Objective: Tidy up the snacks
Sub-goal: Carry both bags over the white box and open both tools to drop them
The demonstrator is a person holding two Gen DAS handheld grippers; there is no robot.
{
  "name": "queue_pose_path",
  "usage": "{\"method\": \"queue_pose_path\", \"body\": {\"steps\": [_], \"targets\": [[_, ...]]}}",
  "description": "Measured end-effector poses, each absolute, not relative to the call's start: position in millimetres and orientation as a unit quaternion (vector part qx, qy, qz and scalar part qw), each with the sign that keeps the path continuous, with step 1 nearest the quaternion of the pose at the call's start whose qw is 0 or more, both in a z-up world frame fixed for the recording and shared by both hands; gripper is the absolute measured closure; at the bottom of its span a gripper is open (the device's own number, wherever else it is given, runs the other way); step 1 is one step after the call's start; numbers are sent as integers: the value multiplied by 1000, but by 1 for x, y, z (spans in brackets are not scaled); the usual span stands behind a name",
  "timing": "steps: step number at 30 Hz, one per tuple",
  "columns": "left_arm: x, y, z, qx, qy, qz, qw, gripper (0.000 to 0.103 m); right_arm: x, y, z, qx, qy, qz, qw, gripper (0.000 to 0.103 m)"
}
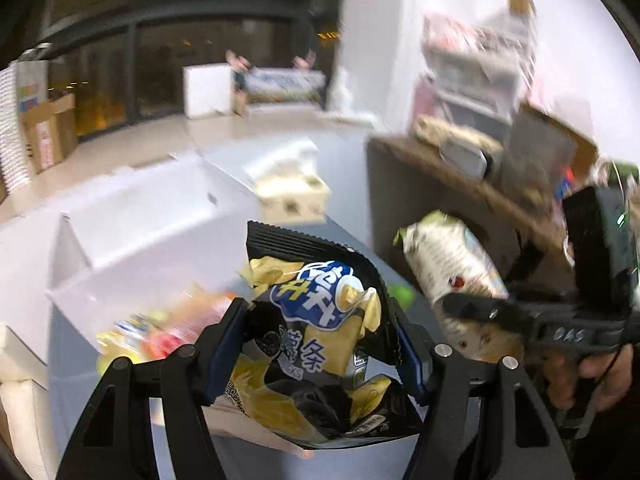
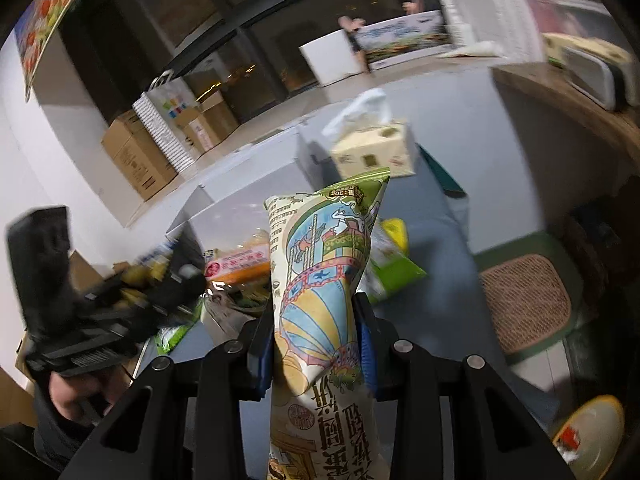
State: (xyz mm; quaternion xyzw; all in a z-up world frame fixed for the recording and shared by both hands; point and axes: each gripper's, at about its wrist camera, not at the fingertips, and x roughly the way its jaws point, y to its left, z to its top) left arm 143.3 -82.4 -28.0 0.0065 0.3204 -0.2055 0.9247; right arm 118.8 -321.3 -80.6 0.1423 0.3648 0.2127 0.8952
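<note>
Item: grey tabletop [image 1: 352, 168], centre of the left wrist view, bounded at right by a brown wooden shelf edge [image 1: 460, 176]. A white open box [image 1: 132, 216] stands at left of frame; its near rim lies just beside a blurred heap of snack packets [image 1: 160, 328] at lower left. A tissue box [image 1: 292, 196] sits mid-frame, apart from both. Bare grey surface shows between tissue box and shelf.

Item: left gripper [image 1: 320, 356], bottom centre. Fingers closed partway on a black-and-yellow potato stick bag [image 1: 320, 332], pinching its lower half; the bag rises upright above the table.

Item: right gripper [image 2: 316, 348], bottom centre of the right wrist view. Fingers drawn close together, clamping a white illustrated biscuit pack [image 2: 320, 280] at mid-length; the pack stands nearly upright, top tilted right, above green packets [image 2: 392, 268] on the table.

Item: woven-seat stool [image 2: 524, 304], right of frame, below table level.
</note>
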Motion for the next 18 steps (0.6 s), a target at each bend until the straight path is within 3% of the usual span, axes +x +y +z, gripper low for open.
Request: {"method": "queue_pose_path", "body": {"steps": [18], "targets": [[300,66,22,-86,302,-91,945,31,316,-167,13,65,360,288,885,65]]}}
